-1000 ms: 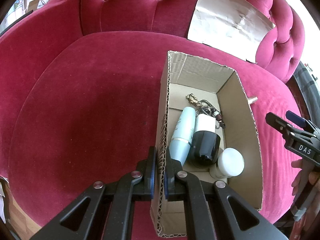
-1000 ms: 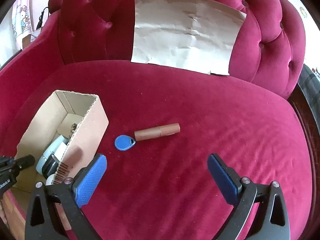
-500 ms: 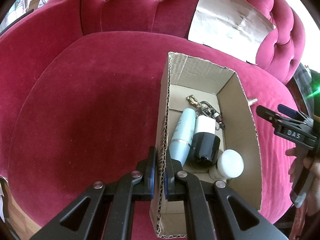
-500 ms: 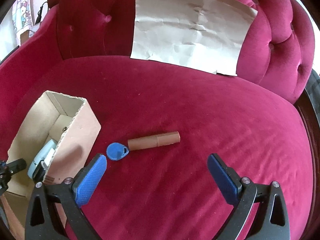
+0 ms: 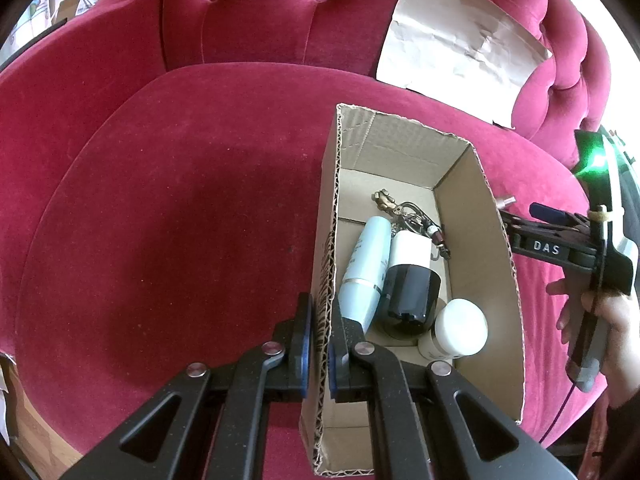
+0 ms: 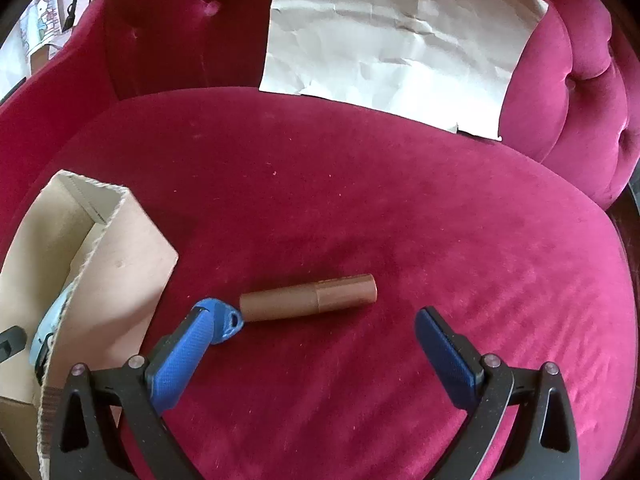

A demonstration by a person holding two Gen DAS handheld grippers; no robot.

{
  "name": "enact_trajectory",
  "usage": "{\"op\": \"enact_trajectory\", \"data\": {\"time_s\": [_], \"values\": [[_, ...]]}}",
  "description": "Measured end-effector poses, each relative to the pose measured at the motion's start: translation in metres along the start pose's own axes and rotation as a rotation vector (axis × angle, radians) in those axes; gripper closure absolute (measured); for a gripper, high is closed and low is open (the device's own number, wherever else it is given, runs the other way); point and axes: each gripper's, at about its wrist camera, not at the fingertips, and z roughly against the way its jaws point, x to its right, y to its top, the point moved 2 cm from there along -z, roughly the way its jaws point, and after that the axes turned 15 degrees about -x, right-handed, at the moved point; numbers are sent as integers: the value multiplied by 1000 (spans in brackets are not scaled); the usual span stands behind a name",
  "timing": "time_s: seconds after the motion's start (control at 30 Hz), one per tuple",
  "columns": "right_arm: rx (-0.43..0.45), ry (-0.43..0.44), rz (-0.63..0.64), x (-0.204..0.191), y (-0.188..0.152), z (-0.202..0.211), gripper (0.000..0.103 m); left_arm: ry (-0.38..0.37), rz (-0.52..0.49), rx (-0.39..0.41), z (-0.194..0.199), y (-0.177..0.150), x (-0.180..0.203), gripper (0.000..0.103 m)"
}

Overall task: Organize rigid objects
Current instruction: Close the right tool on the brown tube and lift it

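Left claw (image 5: pixel 318 332) clamped on the near left wall of the cardboard box (image 5: pixel 486 248), at 6 o'clock in its view, on the red velvet seat (image 5: pixel 180 220); inside, pale blue tube (image 5: pixel 366 268), black-and-white jar (image 5: pixel 410 284), white-capped bottle (image 5: pixel 460 328) and keyring (image 5: pixel 404 212). Right claw (image 6: pixel 316 340) spread wide and empty, brown tube (image 6: pixel 310 298) between its pads at 12 o'clock. Blue key fob (image 6: pixel 226 320) touching the tube's left end, at 10 o'clock behind the left pad.

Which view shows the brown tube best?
Right wrist view: the brown tube lies whole and unblocked on the cushion, beside the blue tag. In the left wrist view only its tip shows past the cardboard box.
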Motion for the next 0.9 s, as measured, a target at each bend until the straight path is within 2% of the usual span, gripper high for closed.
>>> {"op": "enact_trajectory", "data": {"time_s": [0.4,0.47,0.5,0.9], "values": [[-17,21,-5,4,5,-7,3,-2,1,1,0,0,-1,97],[-19,26,-2,4,5,-8,16,-1,2,1,1,0,-1,97],[-24,30,-1,4,6,-9,27,-1,0,1,0,0,-1,97],[-7,25,-14,2,0,-2,27,1,2,1,1,0,0,97]]}}
